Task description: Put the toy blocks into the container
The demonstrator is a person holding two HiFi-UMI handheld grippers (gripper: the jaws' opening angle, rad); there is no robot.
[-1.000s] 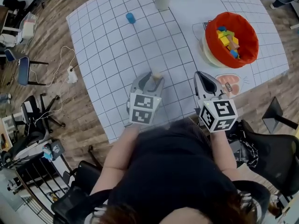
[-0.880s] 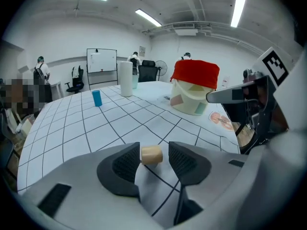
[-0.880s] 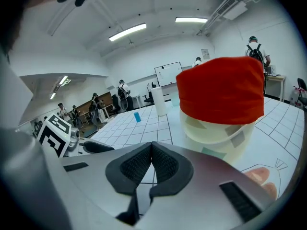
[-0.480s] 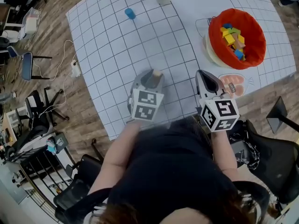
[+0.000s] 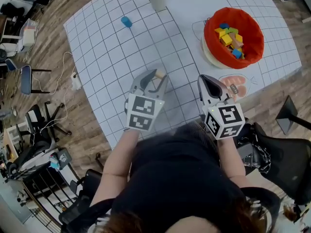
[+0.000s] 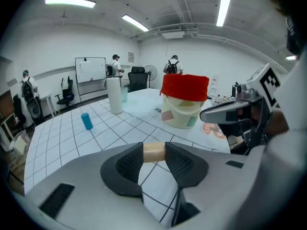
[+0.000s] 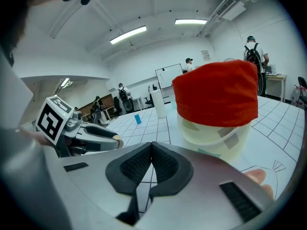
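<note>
Near the table's [image 5: 97, 57] front edge, the left gripper [image 5: 154, 75] pinches a tan block [image 6: 154, 152], while the right gripper's [image 5: 204, 78] jaws meet, empty.

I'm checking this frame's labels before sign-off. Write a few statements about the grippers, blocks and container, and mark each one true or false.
1. The left hand-held gripper has a tan block between its jaws. True.
2. The right hand-held gripper grips a blue block. False: its jaws are together with nothing between them.
3. The red container is empty. False: several coloured blocks lie inside it.
4. A blue cylinder sits on the gridded mat, apart from both grippers. True.
5. The red container stands on the person's left side. False: it stands ahead of the right hand-held gripper.
</note>
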